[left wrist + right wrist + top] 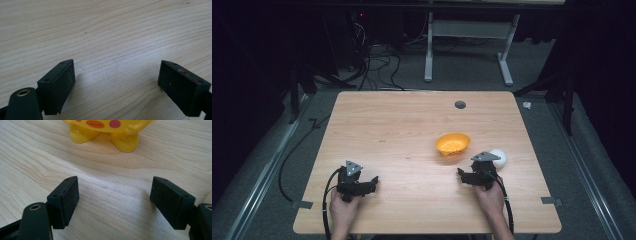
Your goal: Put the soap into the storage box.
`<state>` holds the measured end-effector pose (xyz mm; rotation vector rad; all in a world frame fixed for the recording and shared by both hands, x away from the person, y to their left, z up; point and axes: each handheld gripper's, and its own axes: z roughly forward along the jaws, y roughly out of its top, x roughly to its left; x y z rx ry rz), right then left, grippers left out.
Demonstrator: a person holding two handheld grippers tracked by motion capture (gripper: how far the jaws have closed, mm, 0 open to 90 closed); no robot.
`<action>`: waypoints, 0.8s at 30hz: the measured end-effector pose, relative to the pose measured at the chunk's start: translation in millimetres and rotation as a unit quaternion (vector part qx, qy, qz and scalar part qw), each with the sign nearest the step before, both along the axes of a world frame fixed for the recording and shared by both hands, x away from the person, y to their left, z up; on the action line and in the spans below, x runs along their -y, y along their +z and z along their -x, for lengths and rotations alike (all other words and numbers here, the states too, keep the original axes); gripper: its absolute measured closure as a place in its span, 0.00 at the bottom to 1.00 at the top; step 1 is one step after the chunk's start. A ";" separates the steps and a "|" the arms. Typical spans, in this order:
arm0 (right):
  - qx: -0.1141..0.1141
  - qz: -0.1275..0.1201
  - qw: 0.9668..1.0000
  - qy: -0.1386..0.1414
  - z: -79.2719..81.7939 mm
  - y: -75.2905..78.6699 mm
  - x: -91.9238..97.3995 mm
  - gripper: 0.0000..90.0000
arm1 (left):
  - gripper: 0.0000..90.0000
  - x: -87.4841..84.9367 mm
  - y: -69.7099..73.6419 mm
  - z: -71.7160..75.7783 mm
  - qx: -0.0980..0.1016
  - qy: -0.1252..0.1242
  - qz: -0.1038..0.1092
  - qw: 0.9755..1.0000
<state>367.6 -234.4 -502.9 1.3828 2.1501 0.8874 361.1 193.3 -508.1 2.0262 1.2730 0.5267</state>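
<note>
A yellow bowl [452,144] stands right of the table's middle. In the right gripper view it is a glossy bowl [105,130] with two stubby feet and a cartoon face, just beyond the jaws. A white round object [500,157] lies right of the bowl, partly behind my right gripper [474,174]. That gripper [115,190] is open over bare wood, a short way in front of the bowl's feet. My left gripper [362,183] rests near the front left of the table, far from the bowl. It [116,72] is open too, with only wood grain between its jaws.
The wooden table [387,130] has a dark round grommet [460,104] near its far edge. Cables [377,65] and a white desk frame [467,45] stand on the floor beyond the table. Tape tabs [552,201] mark the front corners.
</note>
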 end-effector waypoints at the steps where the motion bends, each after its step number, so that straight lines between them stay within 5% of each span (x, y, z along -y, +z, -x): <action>1: -0.001 -0.001 1.000 -0.001 0.2 0.0 -0.2 0.27 | 0.16 0.0 0.0 0.0 0.000 0.000 0.000 1.000; 24: 0.000 0.000 1.000 0.001 4.5 0.0 -4.6 0.27 | 0.16 -0.1 0.1 0.0 0.000 0.000 0.000 1.000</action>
